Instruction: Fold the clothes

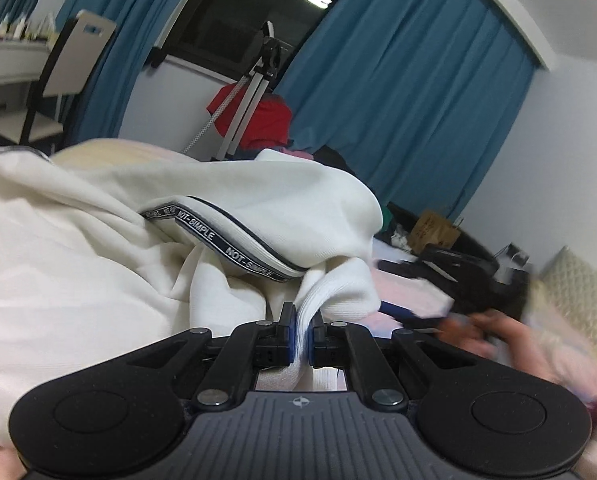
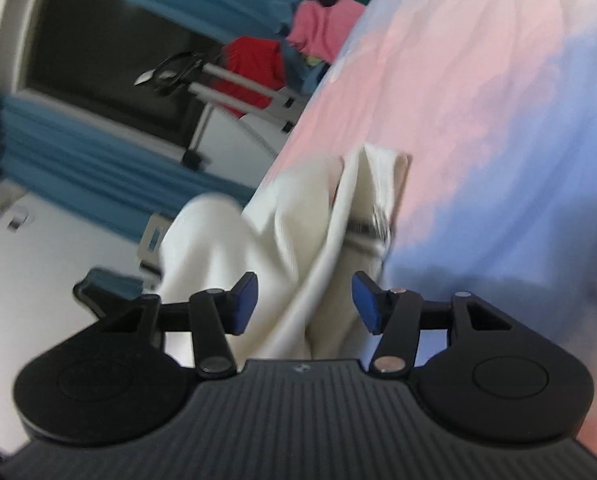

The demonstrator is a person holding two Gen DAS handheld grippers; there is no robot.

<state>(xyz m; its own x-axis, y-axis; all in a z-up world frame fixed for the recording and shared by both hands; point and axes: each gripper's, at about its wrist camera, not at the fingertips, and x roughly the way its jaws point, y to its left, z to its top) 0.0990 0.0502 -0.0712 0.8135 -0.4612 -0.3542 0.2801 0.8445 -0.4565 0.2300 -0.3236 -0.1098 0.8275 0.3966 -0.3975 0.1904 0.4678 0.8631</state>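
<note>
A white garment (image 1: 98, 248) with a dark band lettered "NOT-SIMPLE" (image 1: 234, 246) lies bunched on the bed. My left gripper (image 1: 302, 336) is shut on a ribbed white edge of it, the cloth pinched between the blue pads. In the right wrist view the picture is tilted and blurred. There a hanging fold of the same white garment (image 2: 298, 220) runs between the jaws of my right gripper (image 2: 305, 304). Its blue pads stand apart on either side and do not press the cloth. A blurred hand (image 1: 498, 332) with the right gripper shows at the right of the left wrist view.
The bed sheet (image 2: 478, 100) is pink and pale blue. Beyond the bed stand a metal stand (image 1: 254, 92), a red garment (image 1: 266, 120), a pile of pink and dark clothes (image 2: 322, 32), blue curtains (image 1: 398, 80), a chair (image 1: 66, 72) and a cardboard box (image 1: 434, 232).
</note>
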